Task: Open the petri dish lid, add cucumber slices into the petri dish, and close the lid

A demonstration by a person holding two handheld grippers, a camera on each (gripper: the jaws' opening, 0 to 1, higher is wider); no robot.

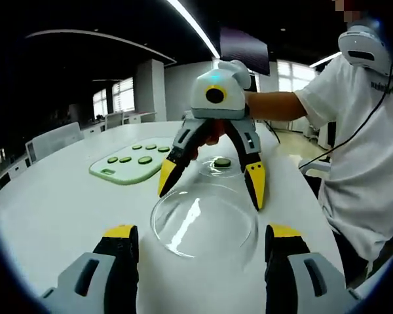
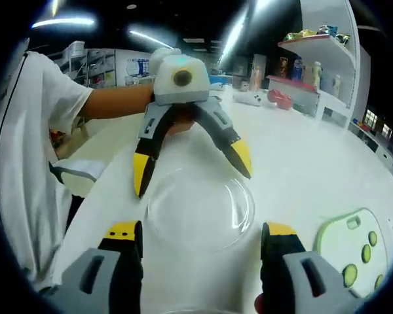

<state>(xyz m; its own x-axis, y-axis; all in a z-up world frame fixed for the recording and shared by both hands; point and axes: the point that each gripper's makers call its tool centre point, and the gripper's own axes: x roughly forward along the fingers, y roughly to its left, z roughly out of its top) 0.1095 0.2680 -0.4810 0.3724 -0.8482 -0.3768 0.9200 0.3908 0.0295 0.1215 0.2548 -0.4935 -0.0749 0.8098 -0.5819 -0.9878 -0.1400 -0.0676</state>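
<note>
In the left gripper view, the left gripper (image 1: 202,252) is standing with its yellow-tipped black jaws spread wide and holding nothing, and the clear round petri dish lid (image 1: 204,222) is lying flat on the white worktop (image 1: 59,209) just ahead of and between them. Facing it from the far side, the right gripper (image 1: 209,180) is hanging over the far edge of that lid with its jaws also spread wide and empty, its tips just above the glass. Behind the right gripper, the clear petri dish base (image 1: 221,166) is sitting on the worktop with one green cucumber slice (image 1: 222,161) lying in it. To the left, a pale green cutting board (image 1: 128,167) is carrying several more round cucumber slices (image 1: 145,159). In the right gripper view, the right gripper's own jaws (image 2: 200,252) are framing the same clear lid (image 2: 200,209), the left gripper (image 2: 193,170) is pointing down at it from beyond, and the cutting board (image 2: 344,245) is lying at the lower right. A person in a white shirt (image 1: 360,144) is standing beside the worktop.
</note>
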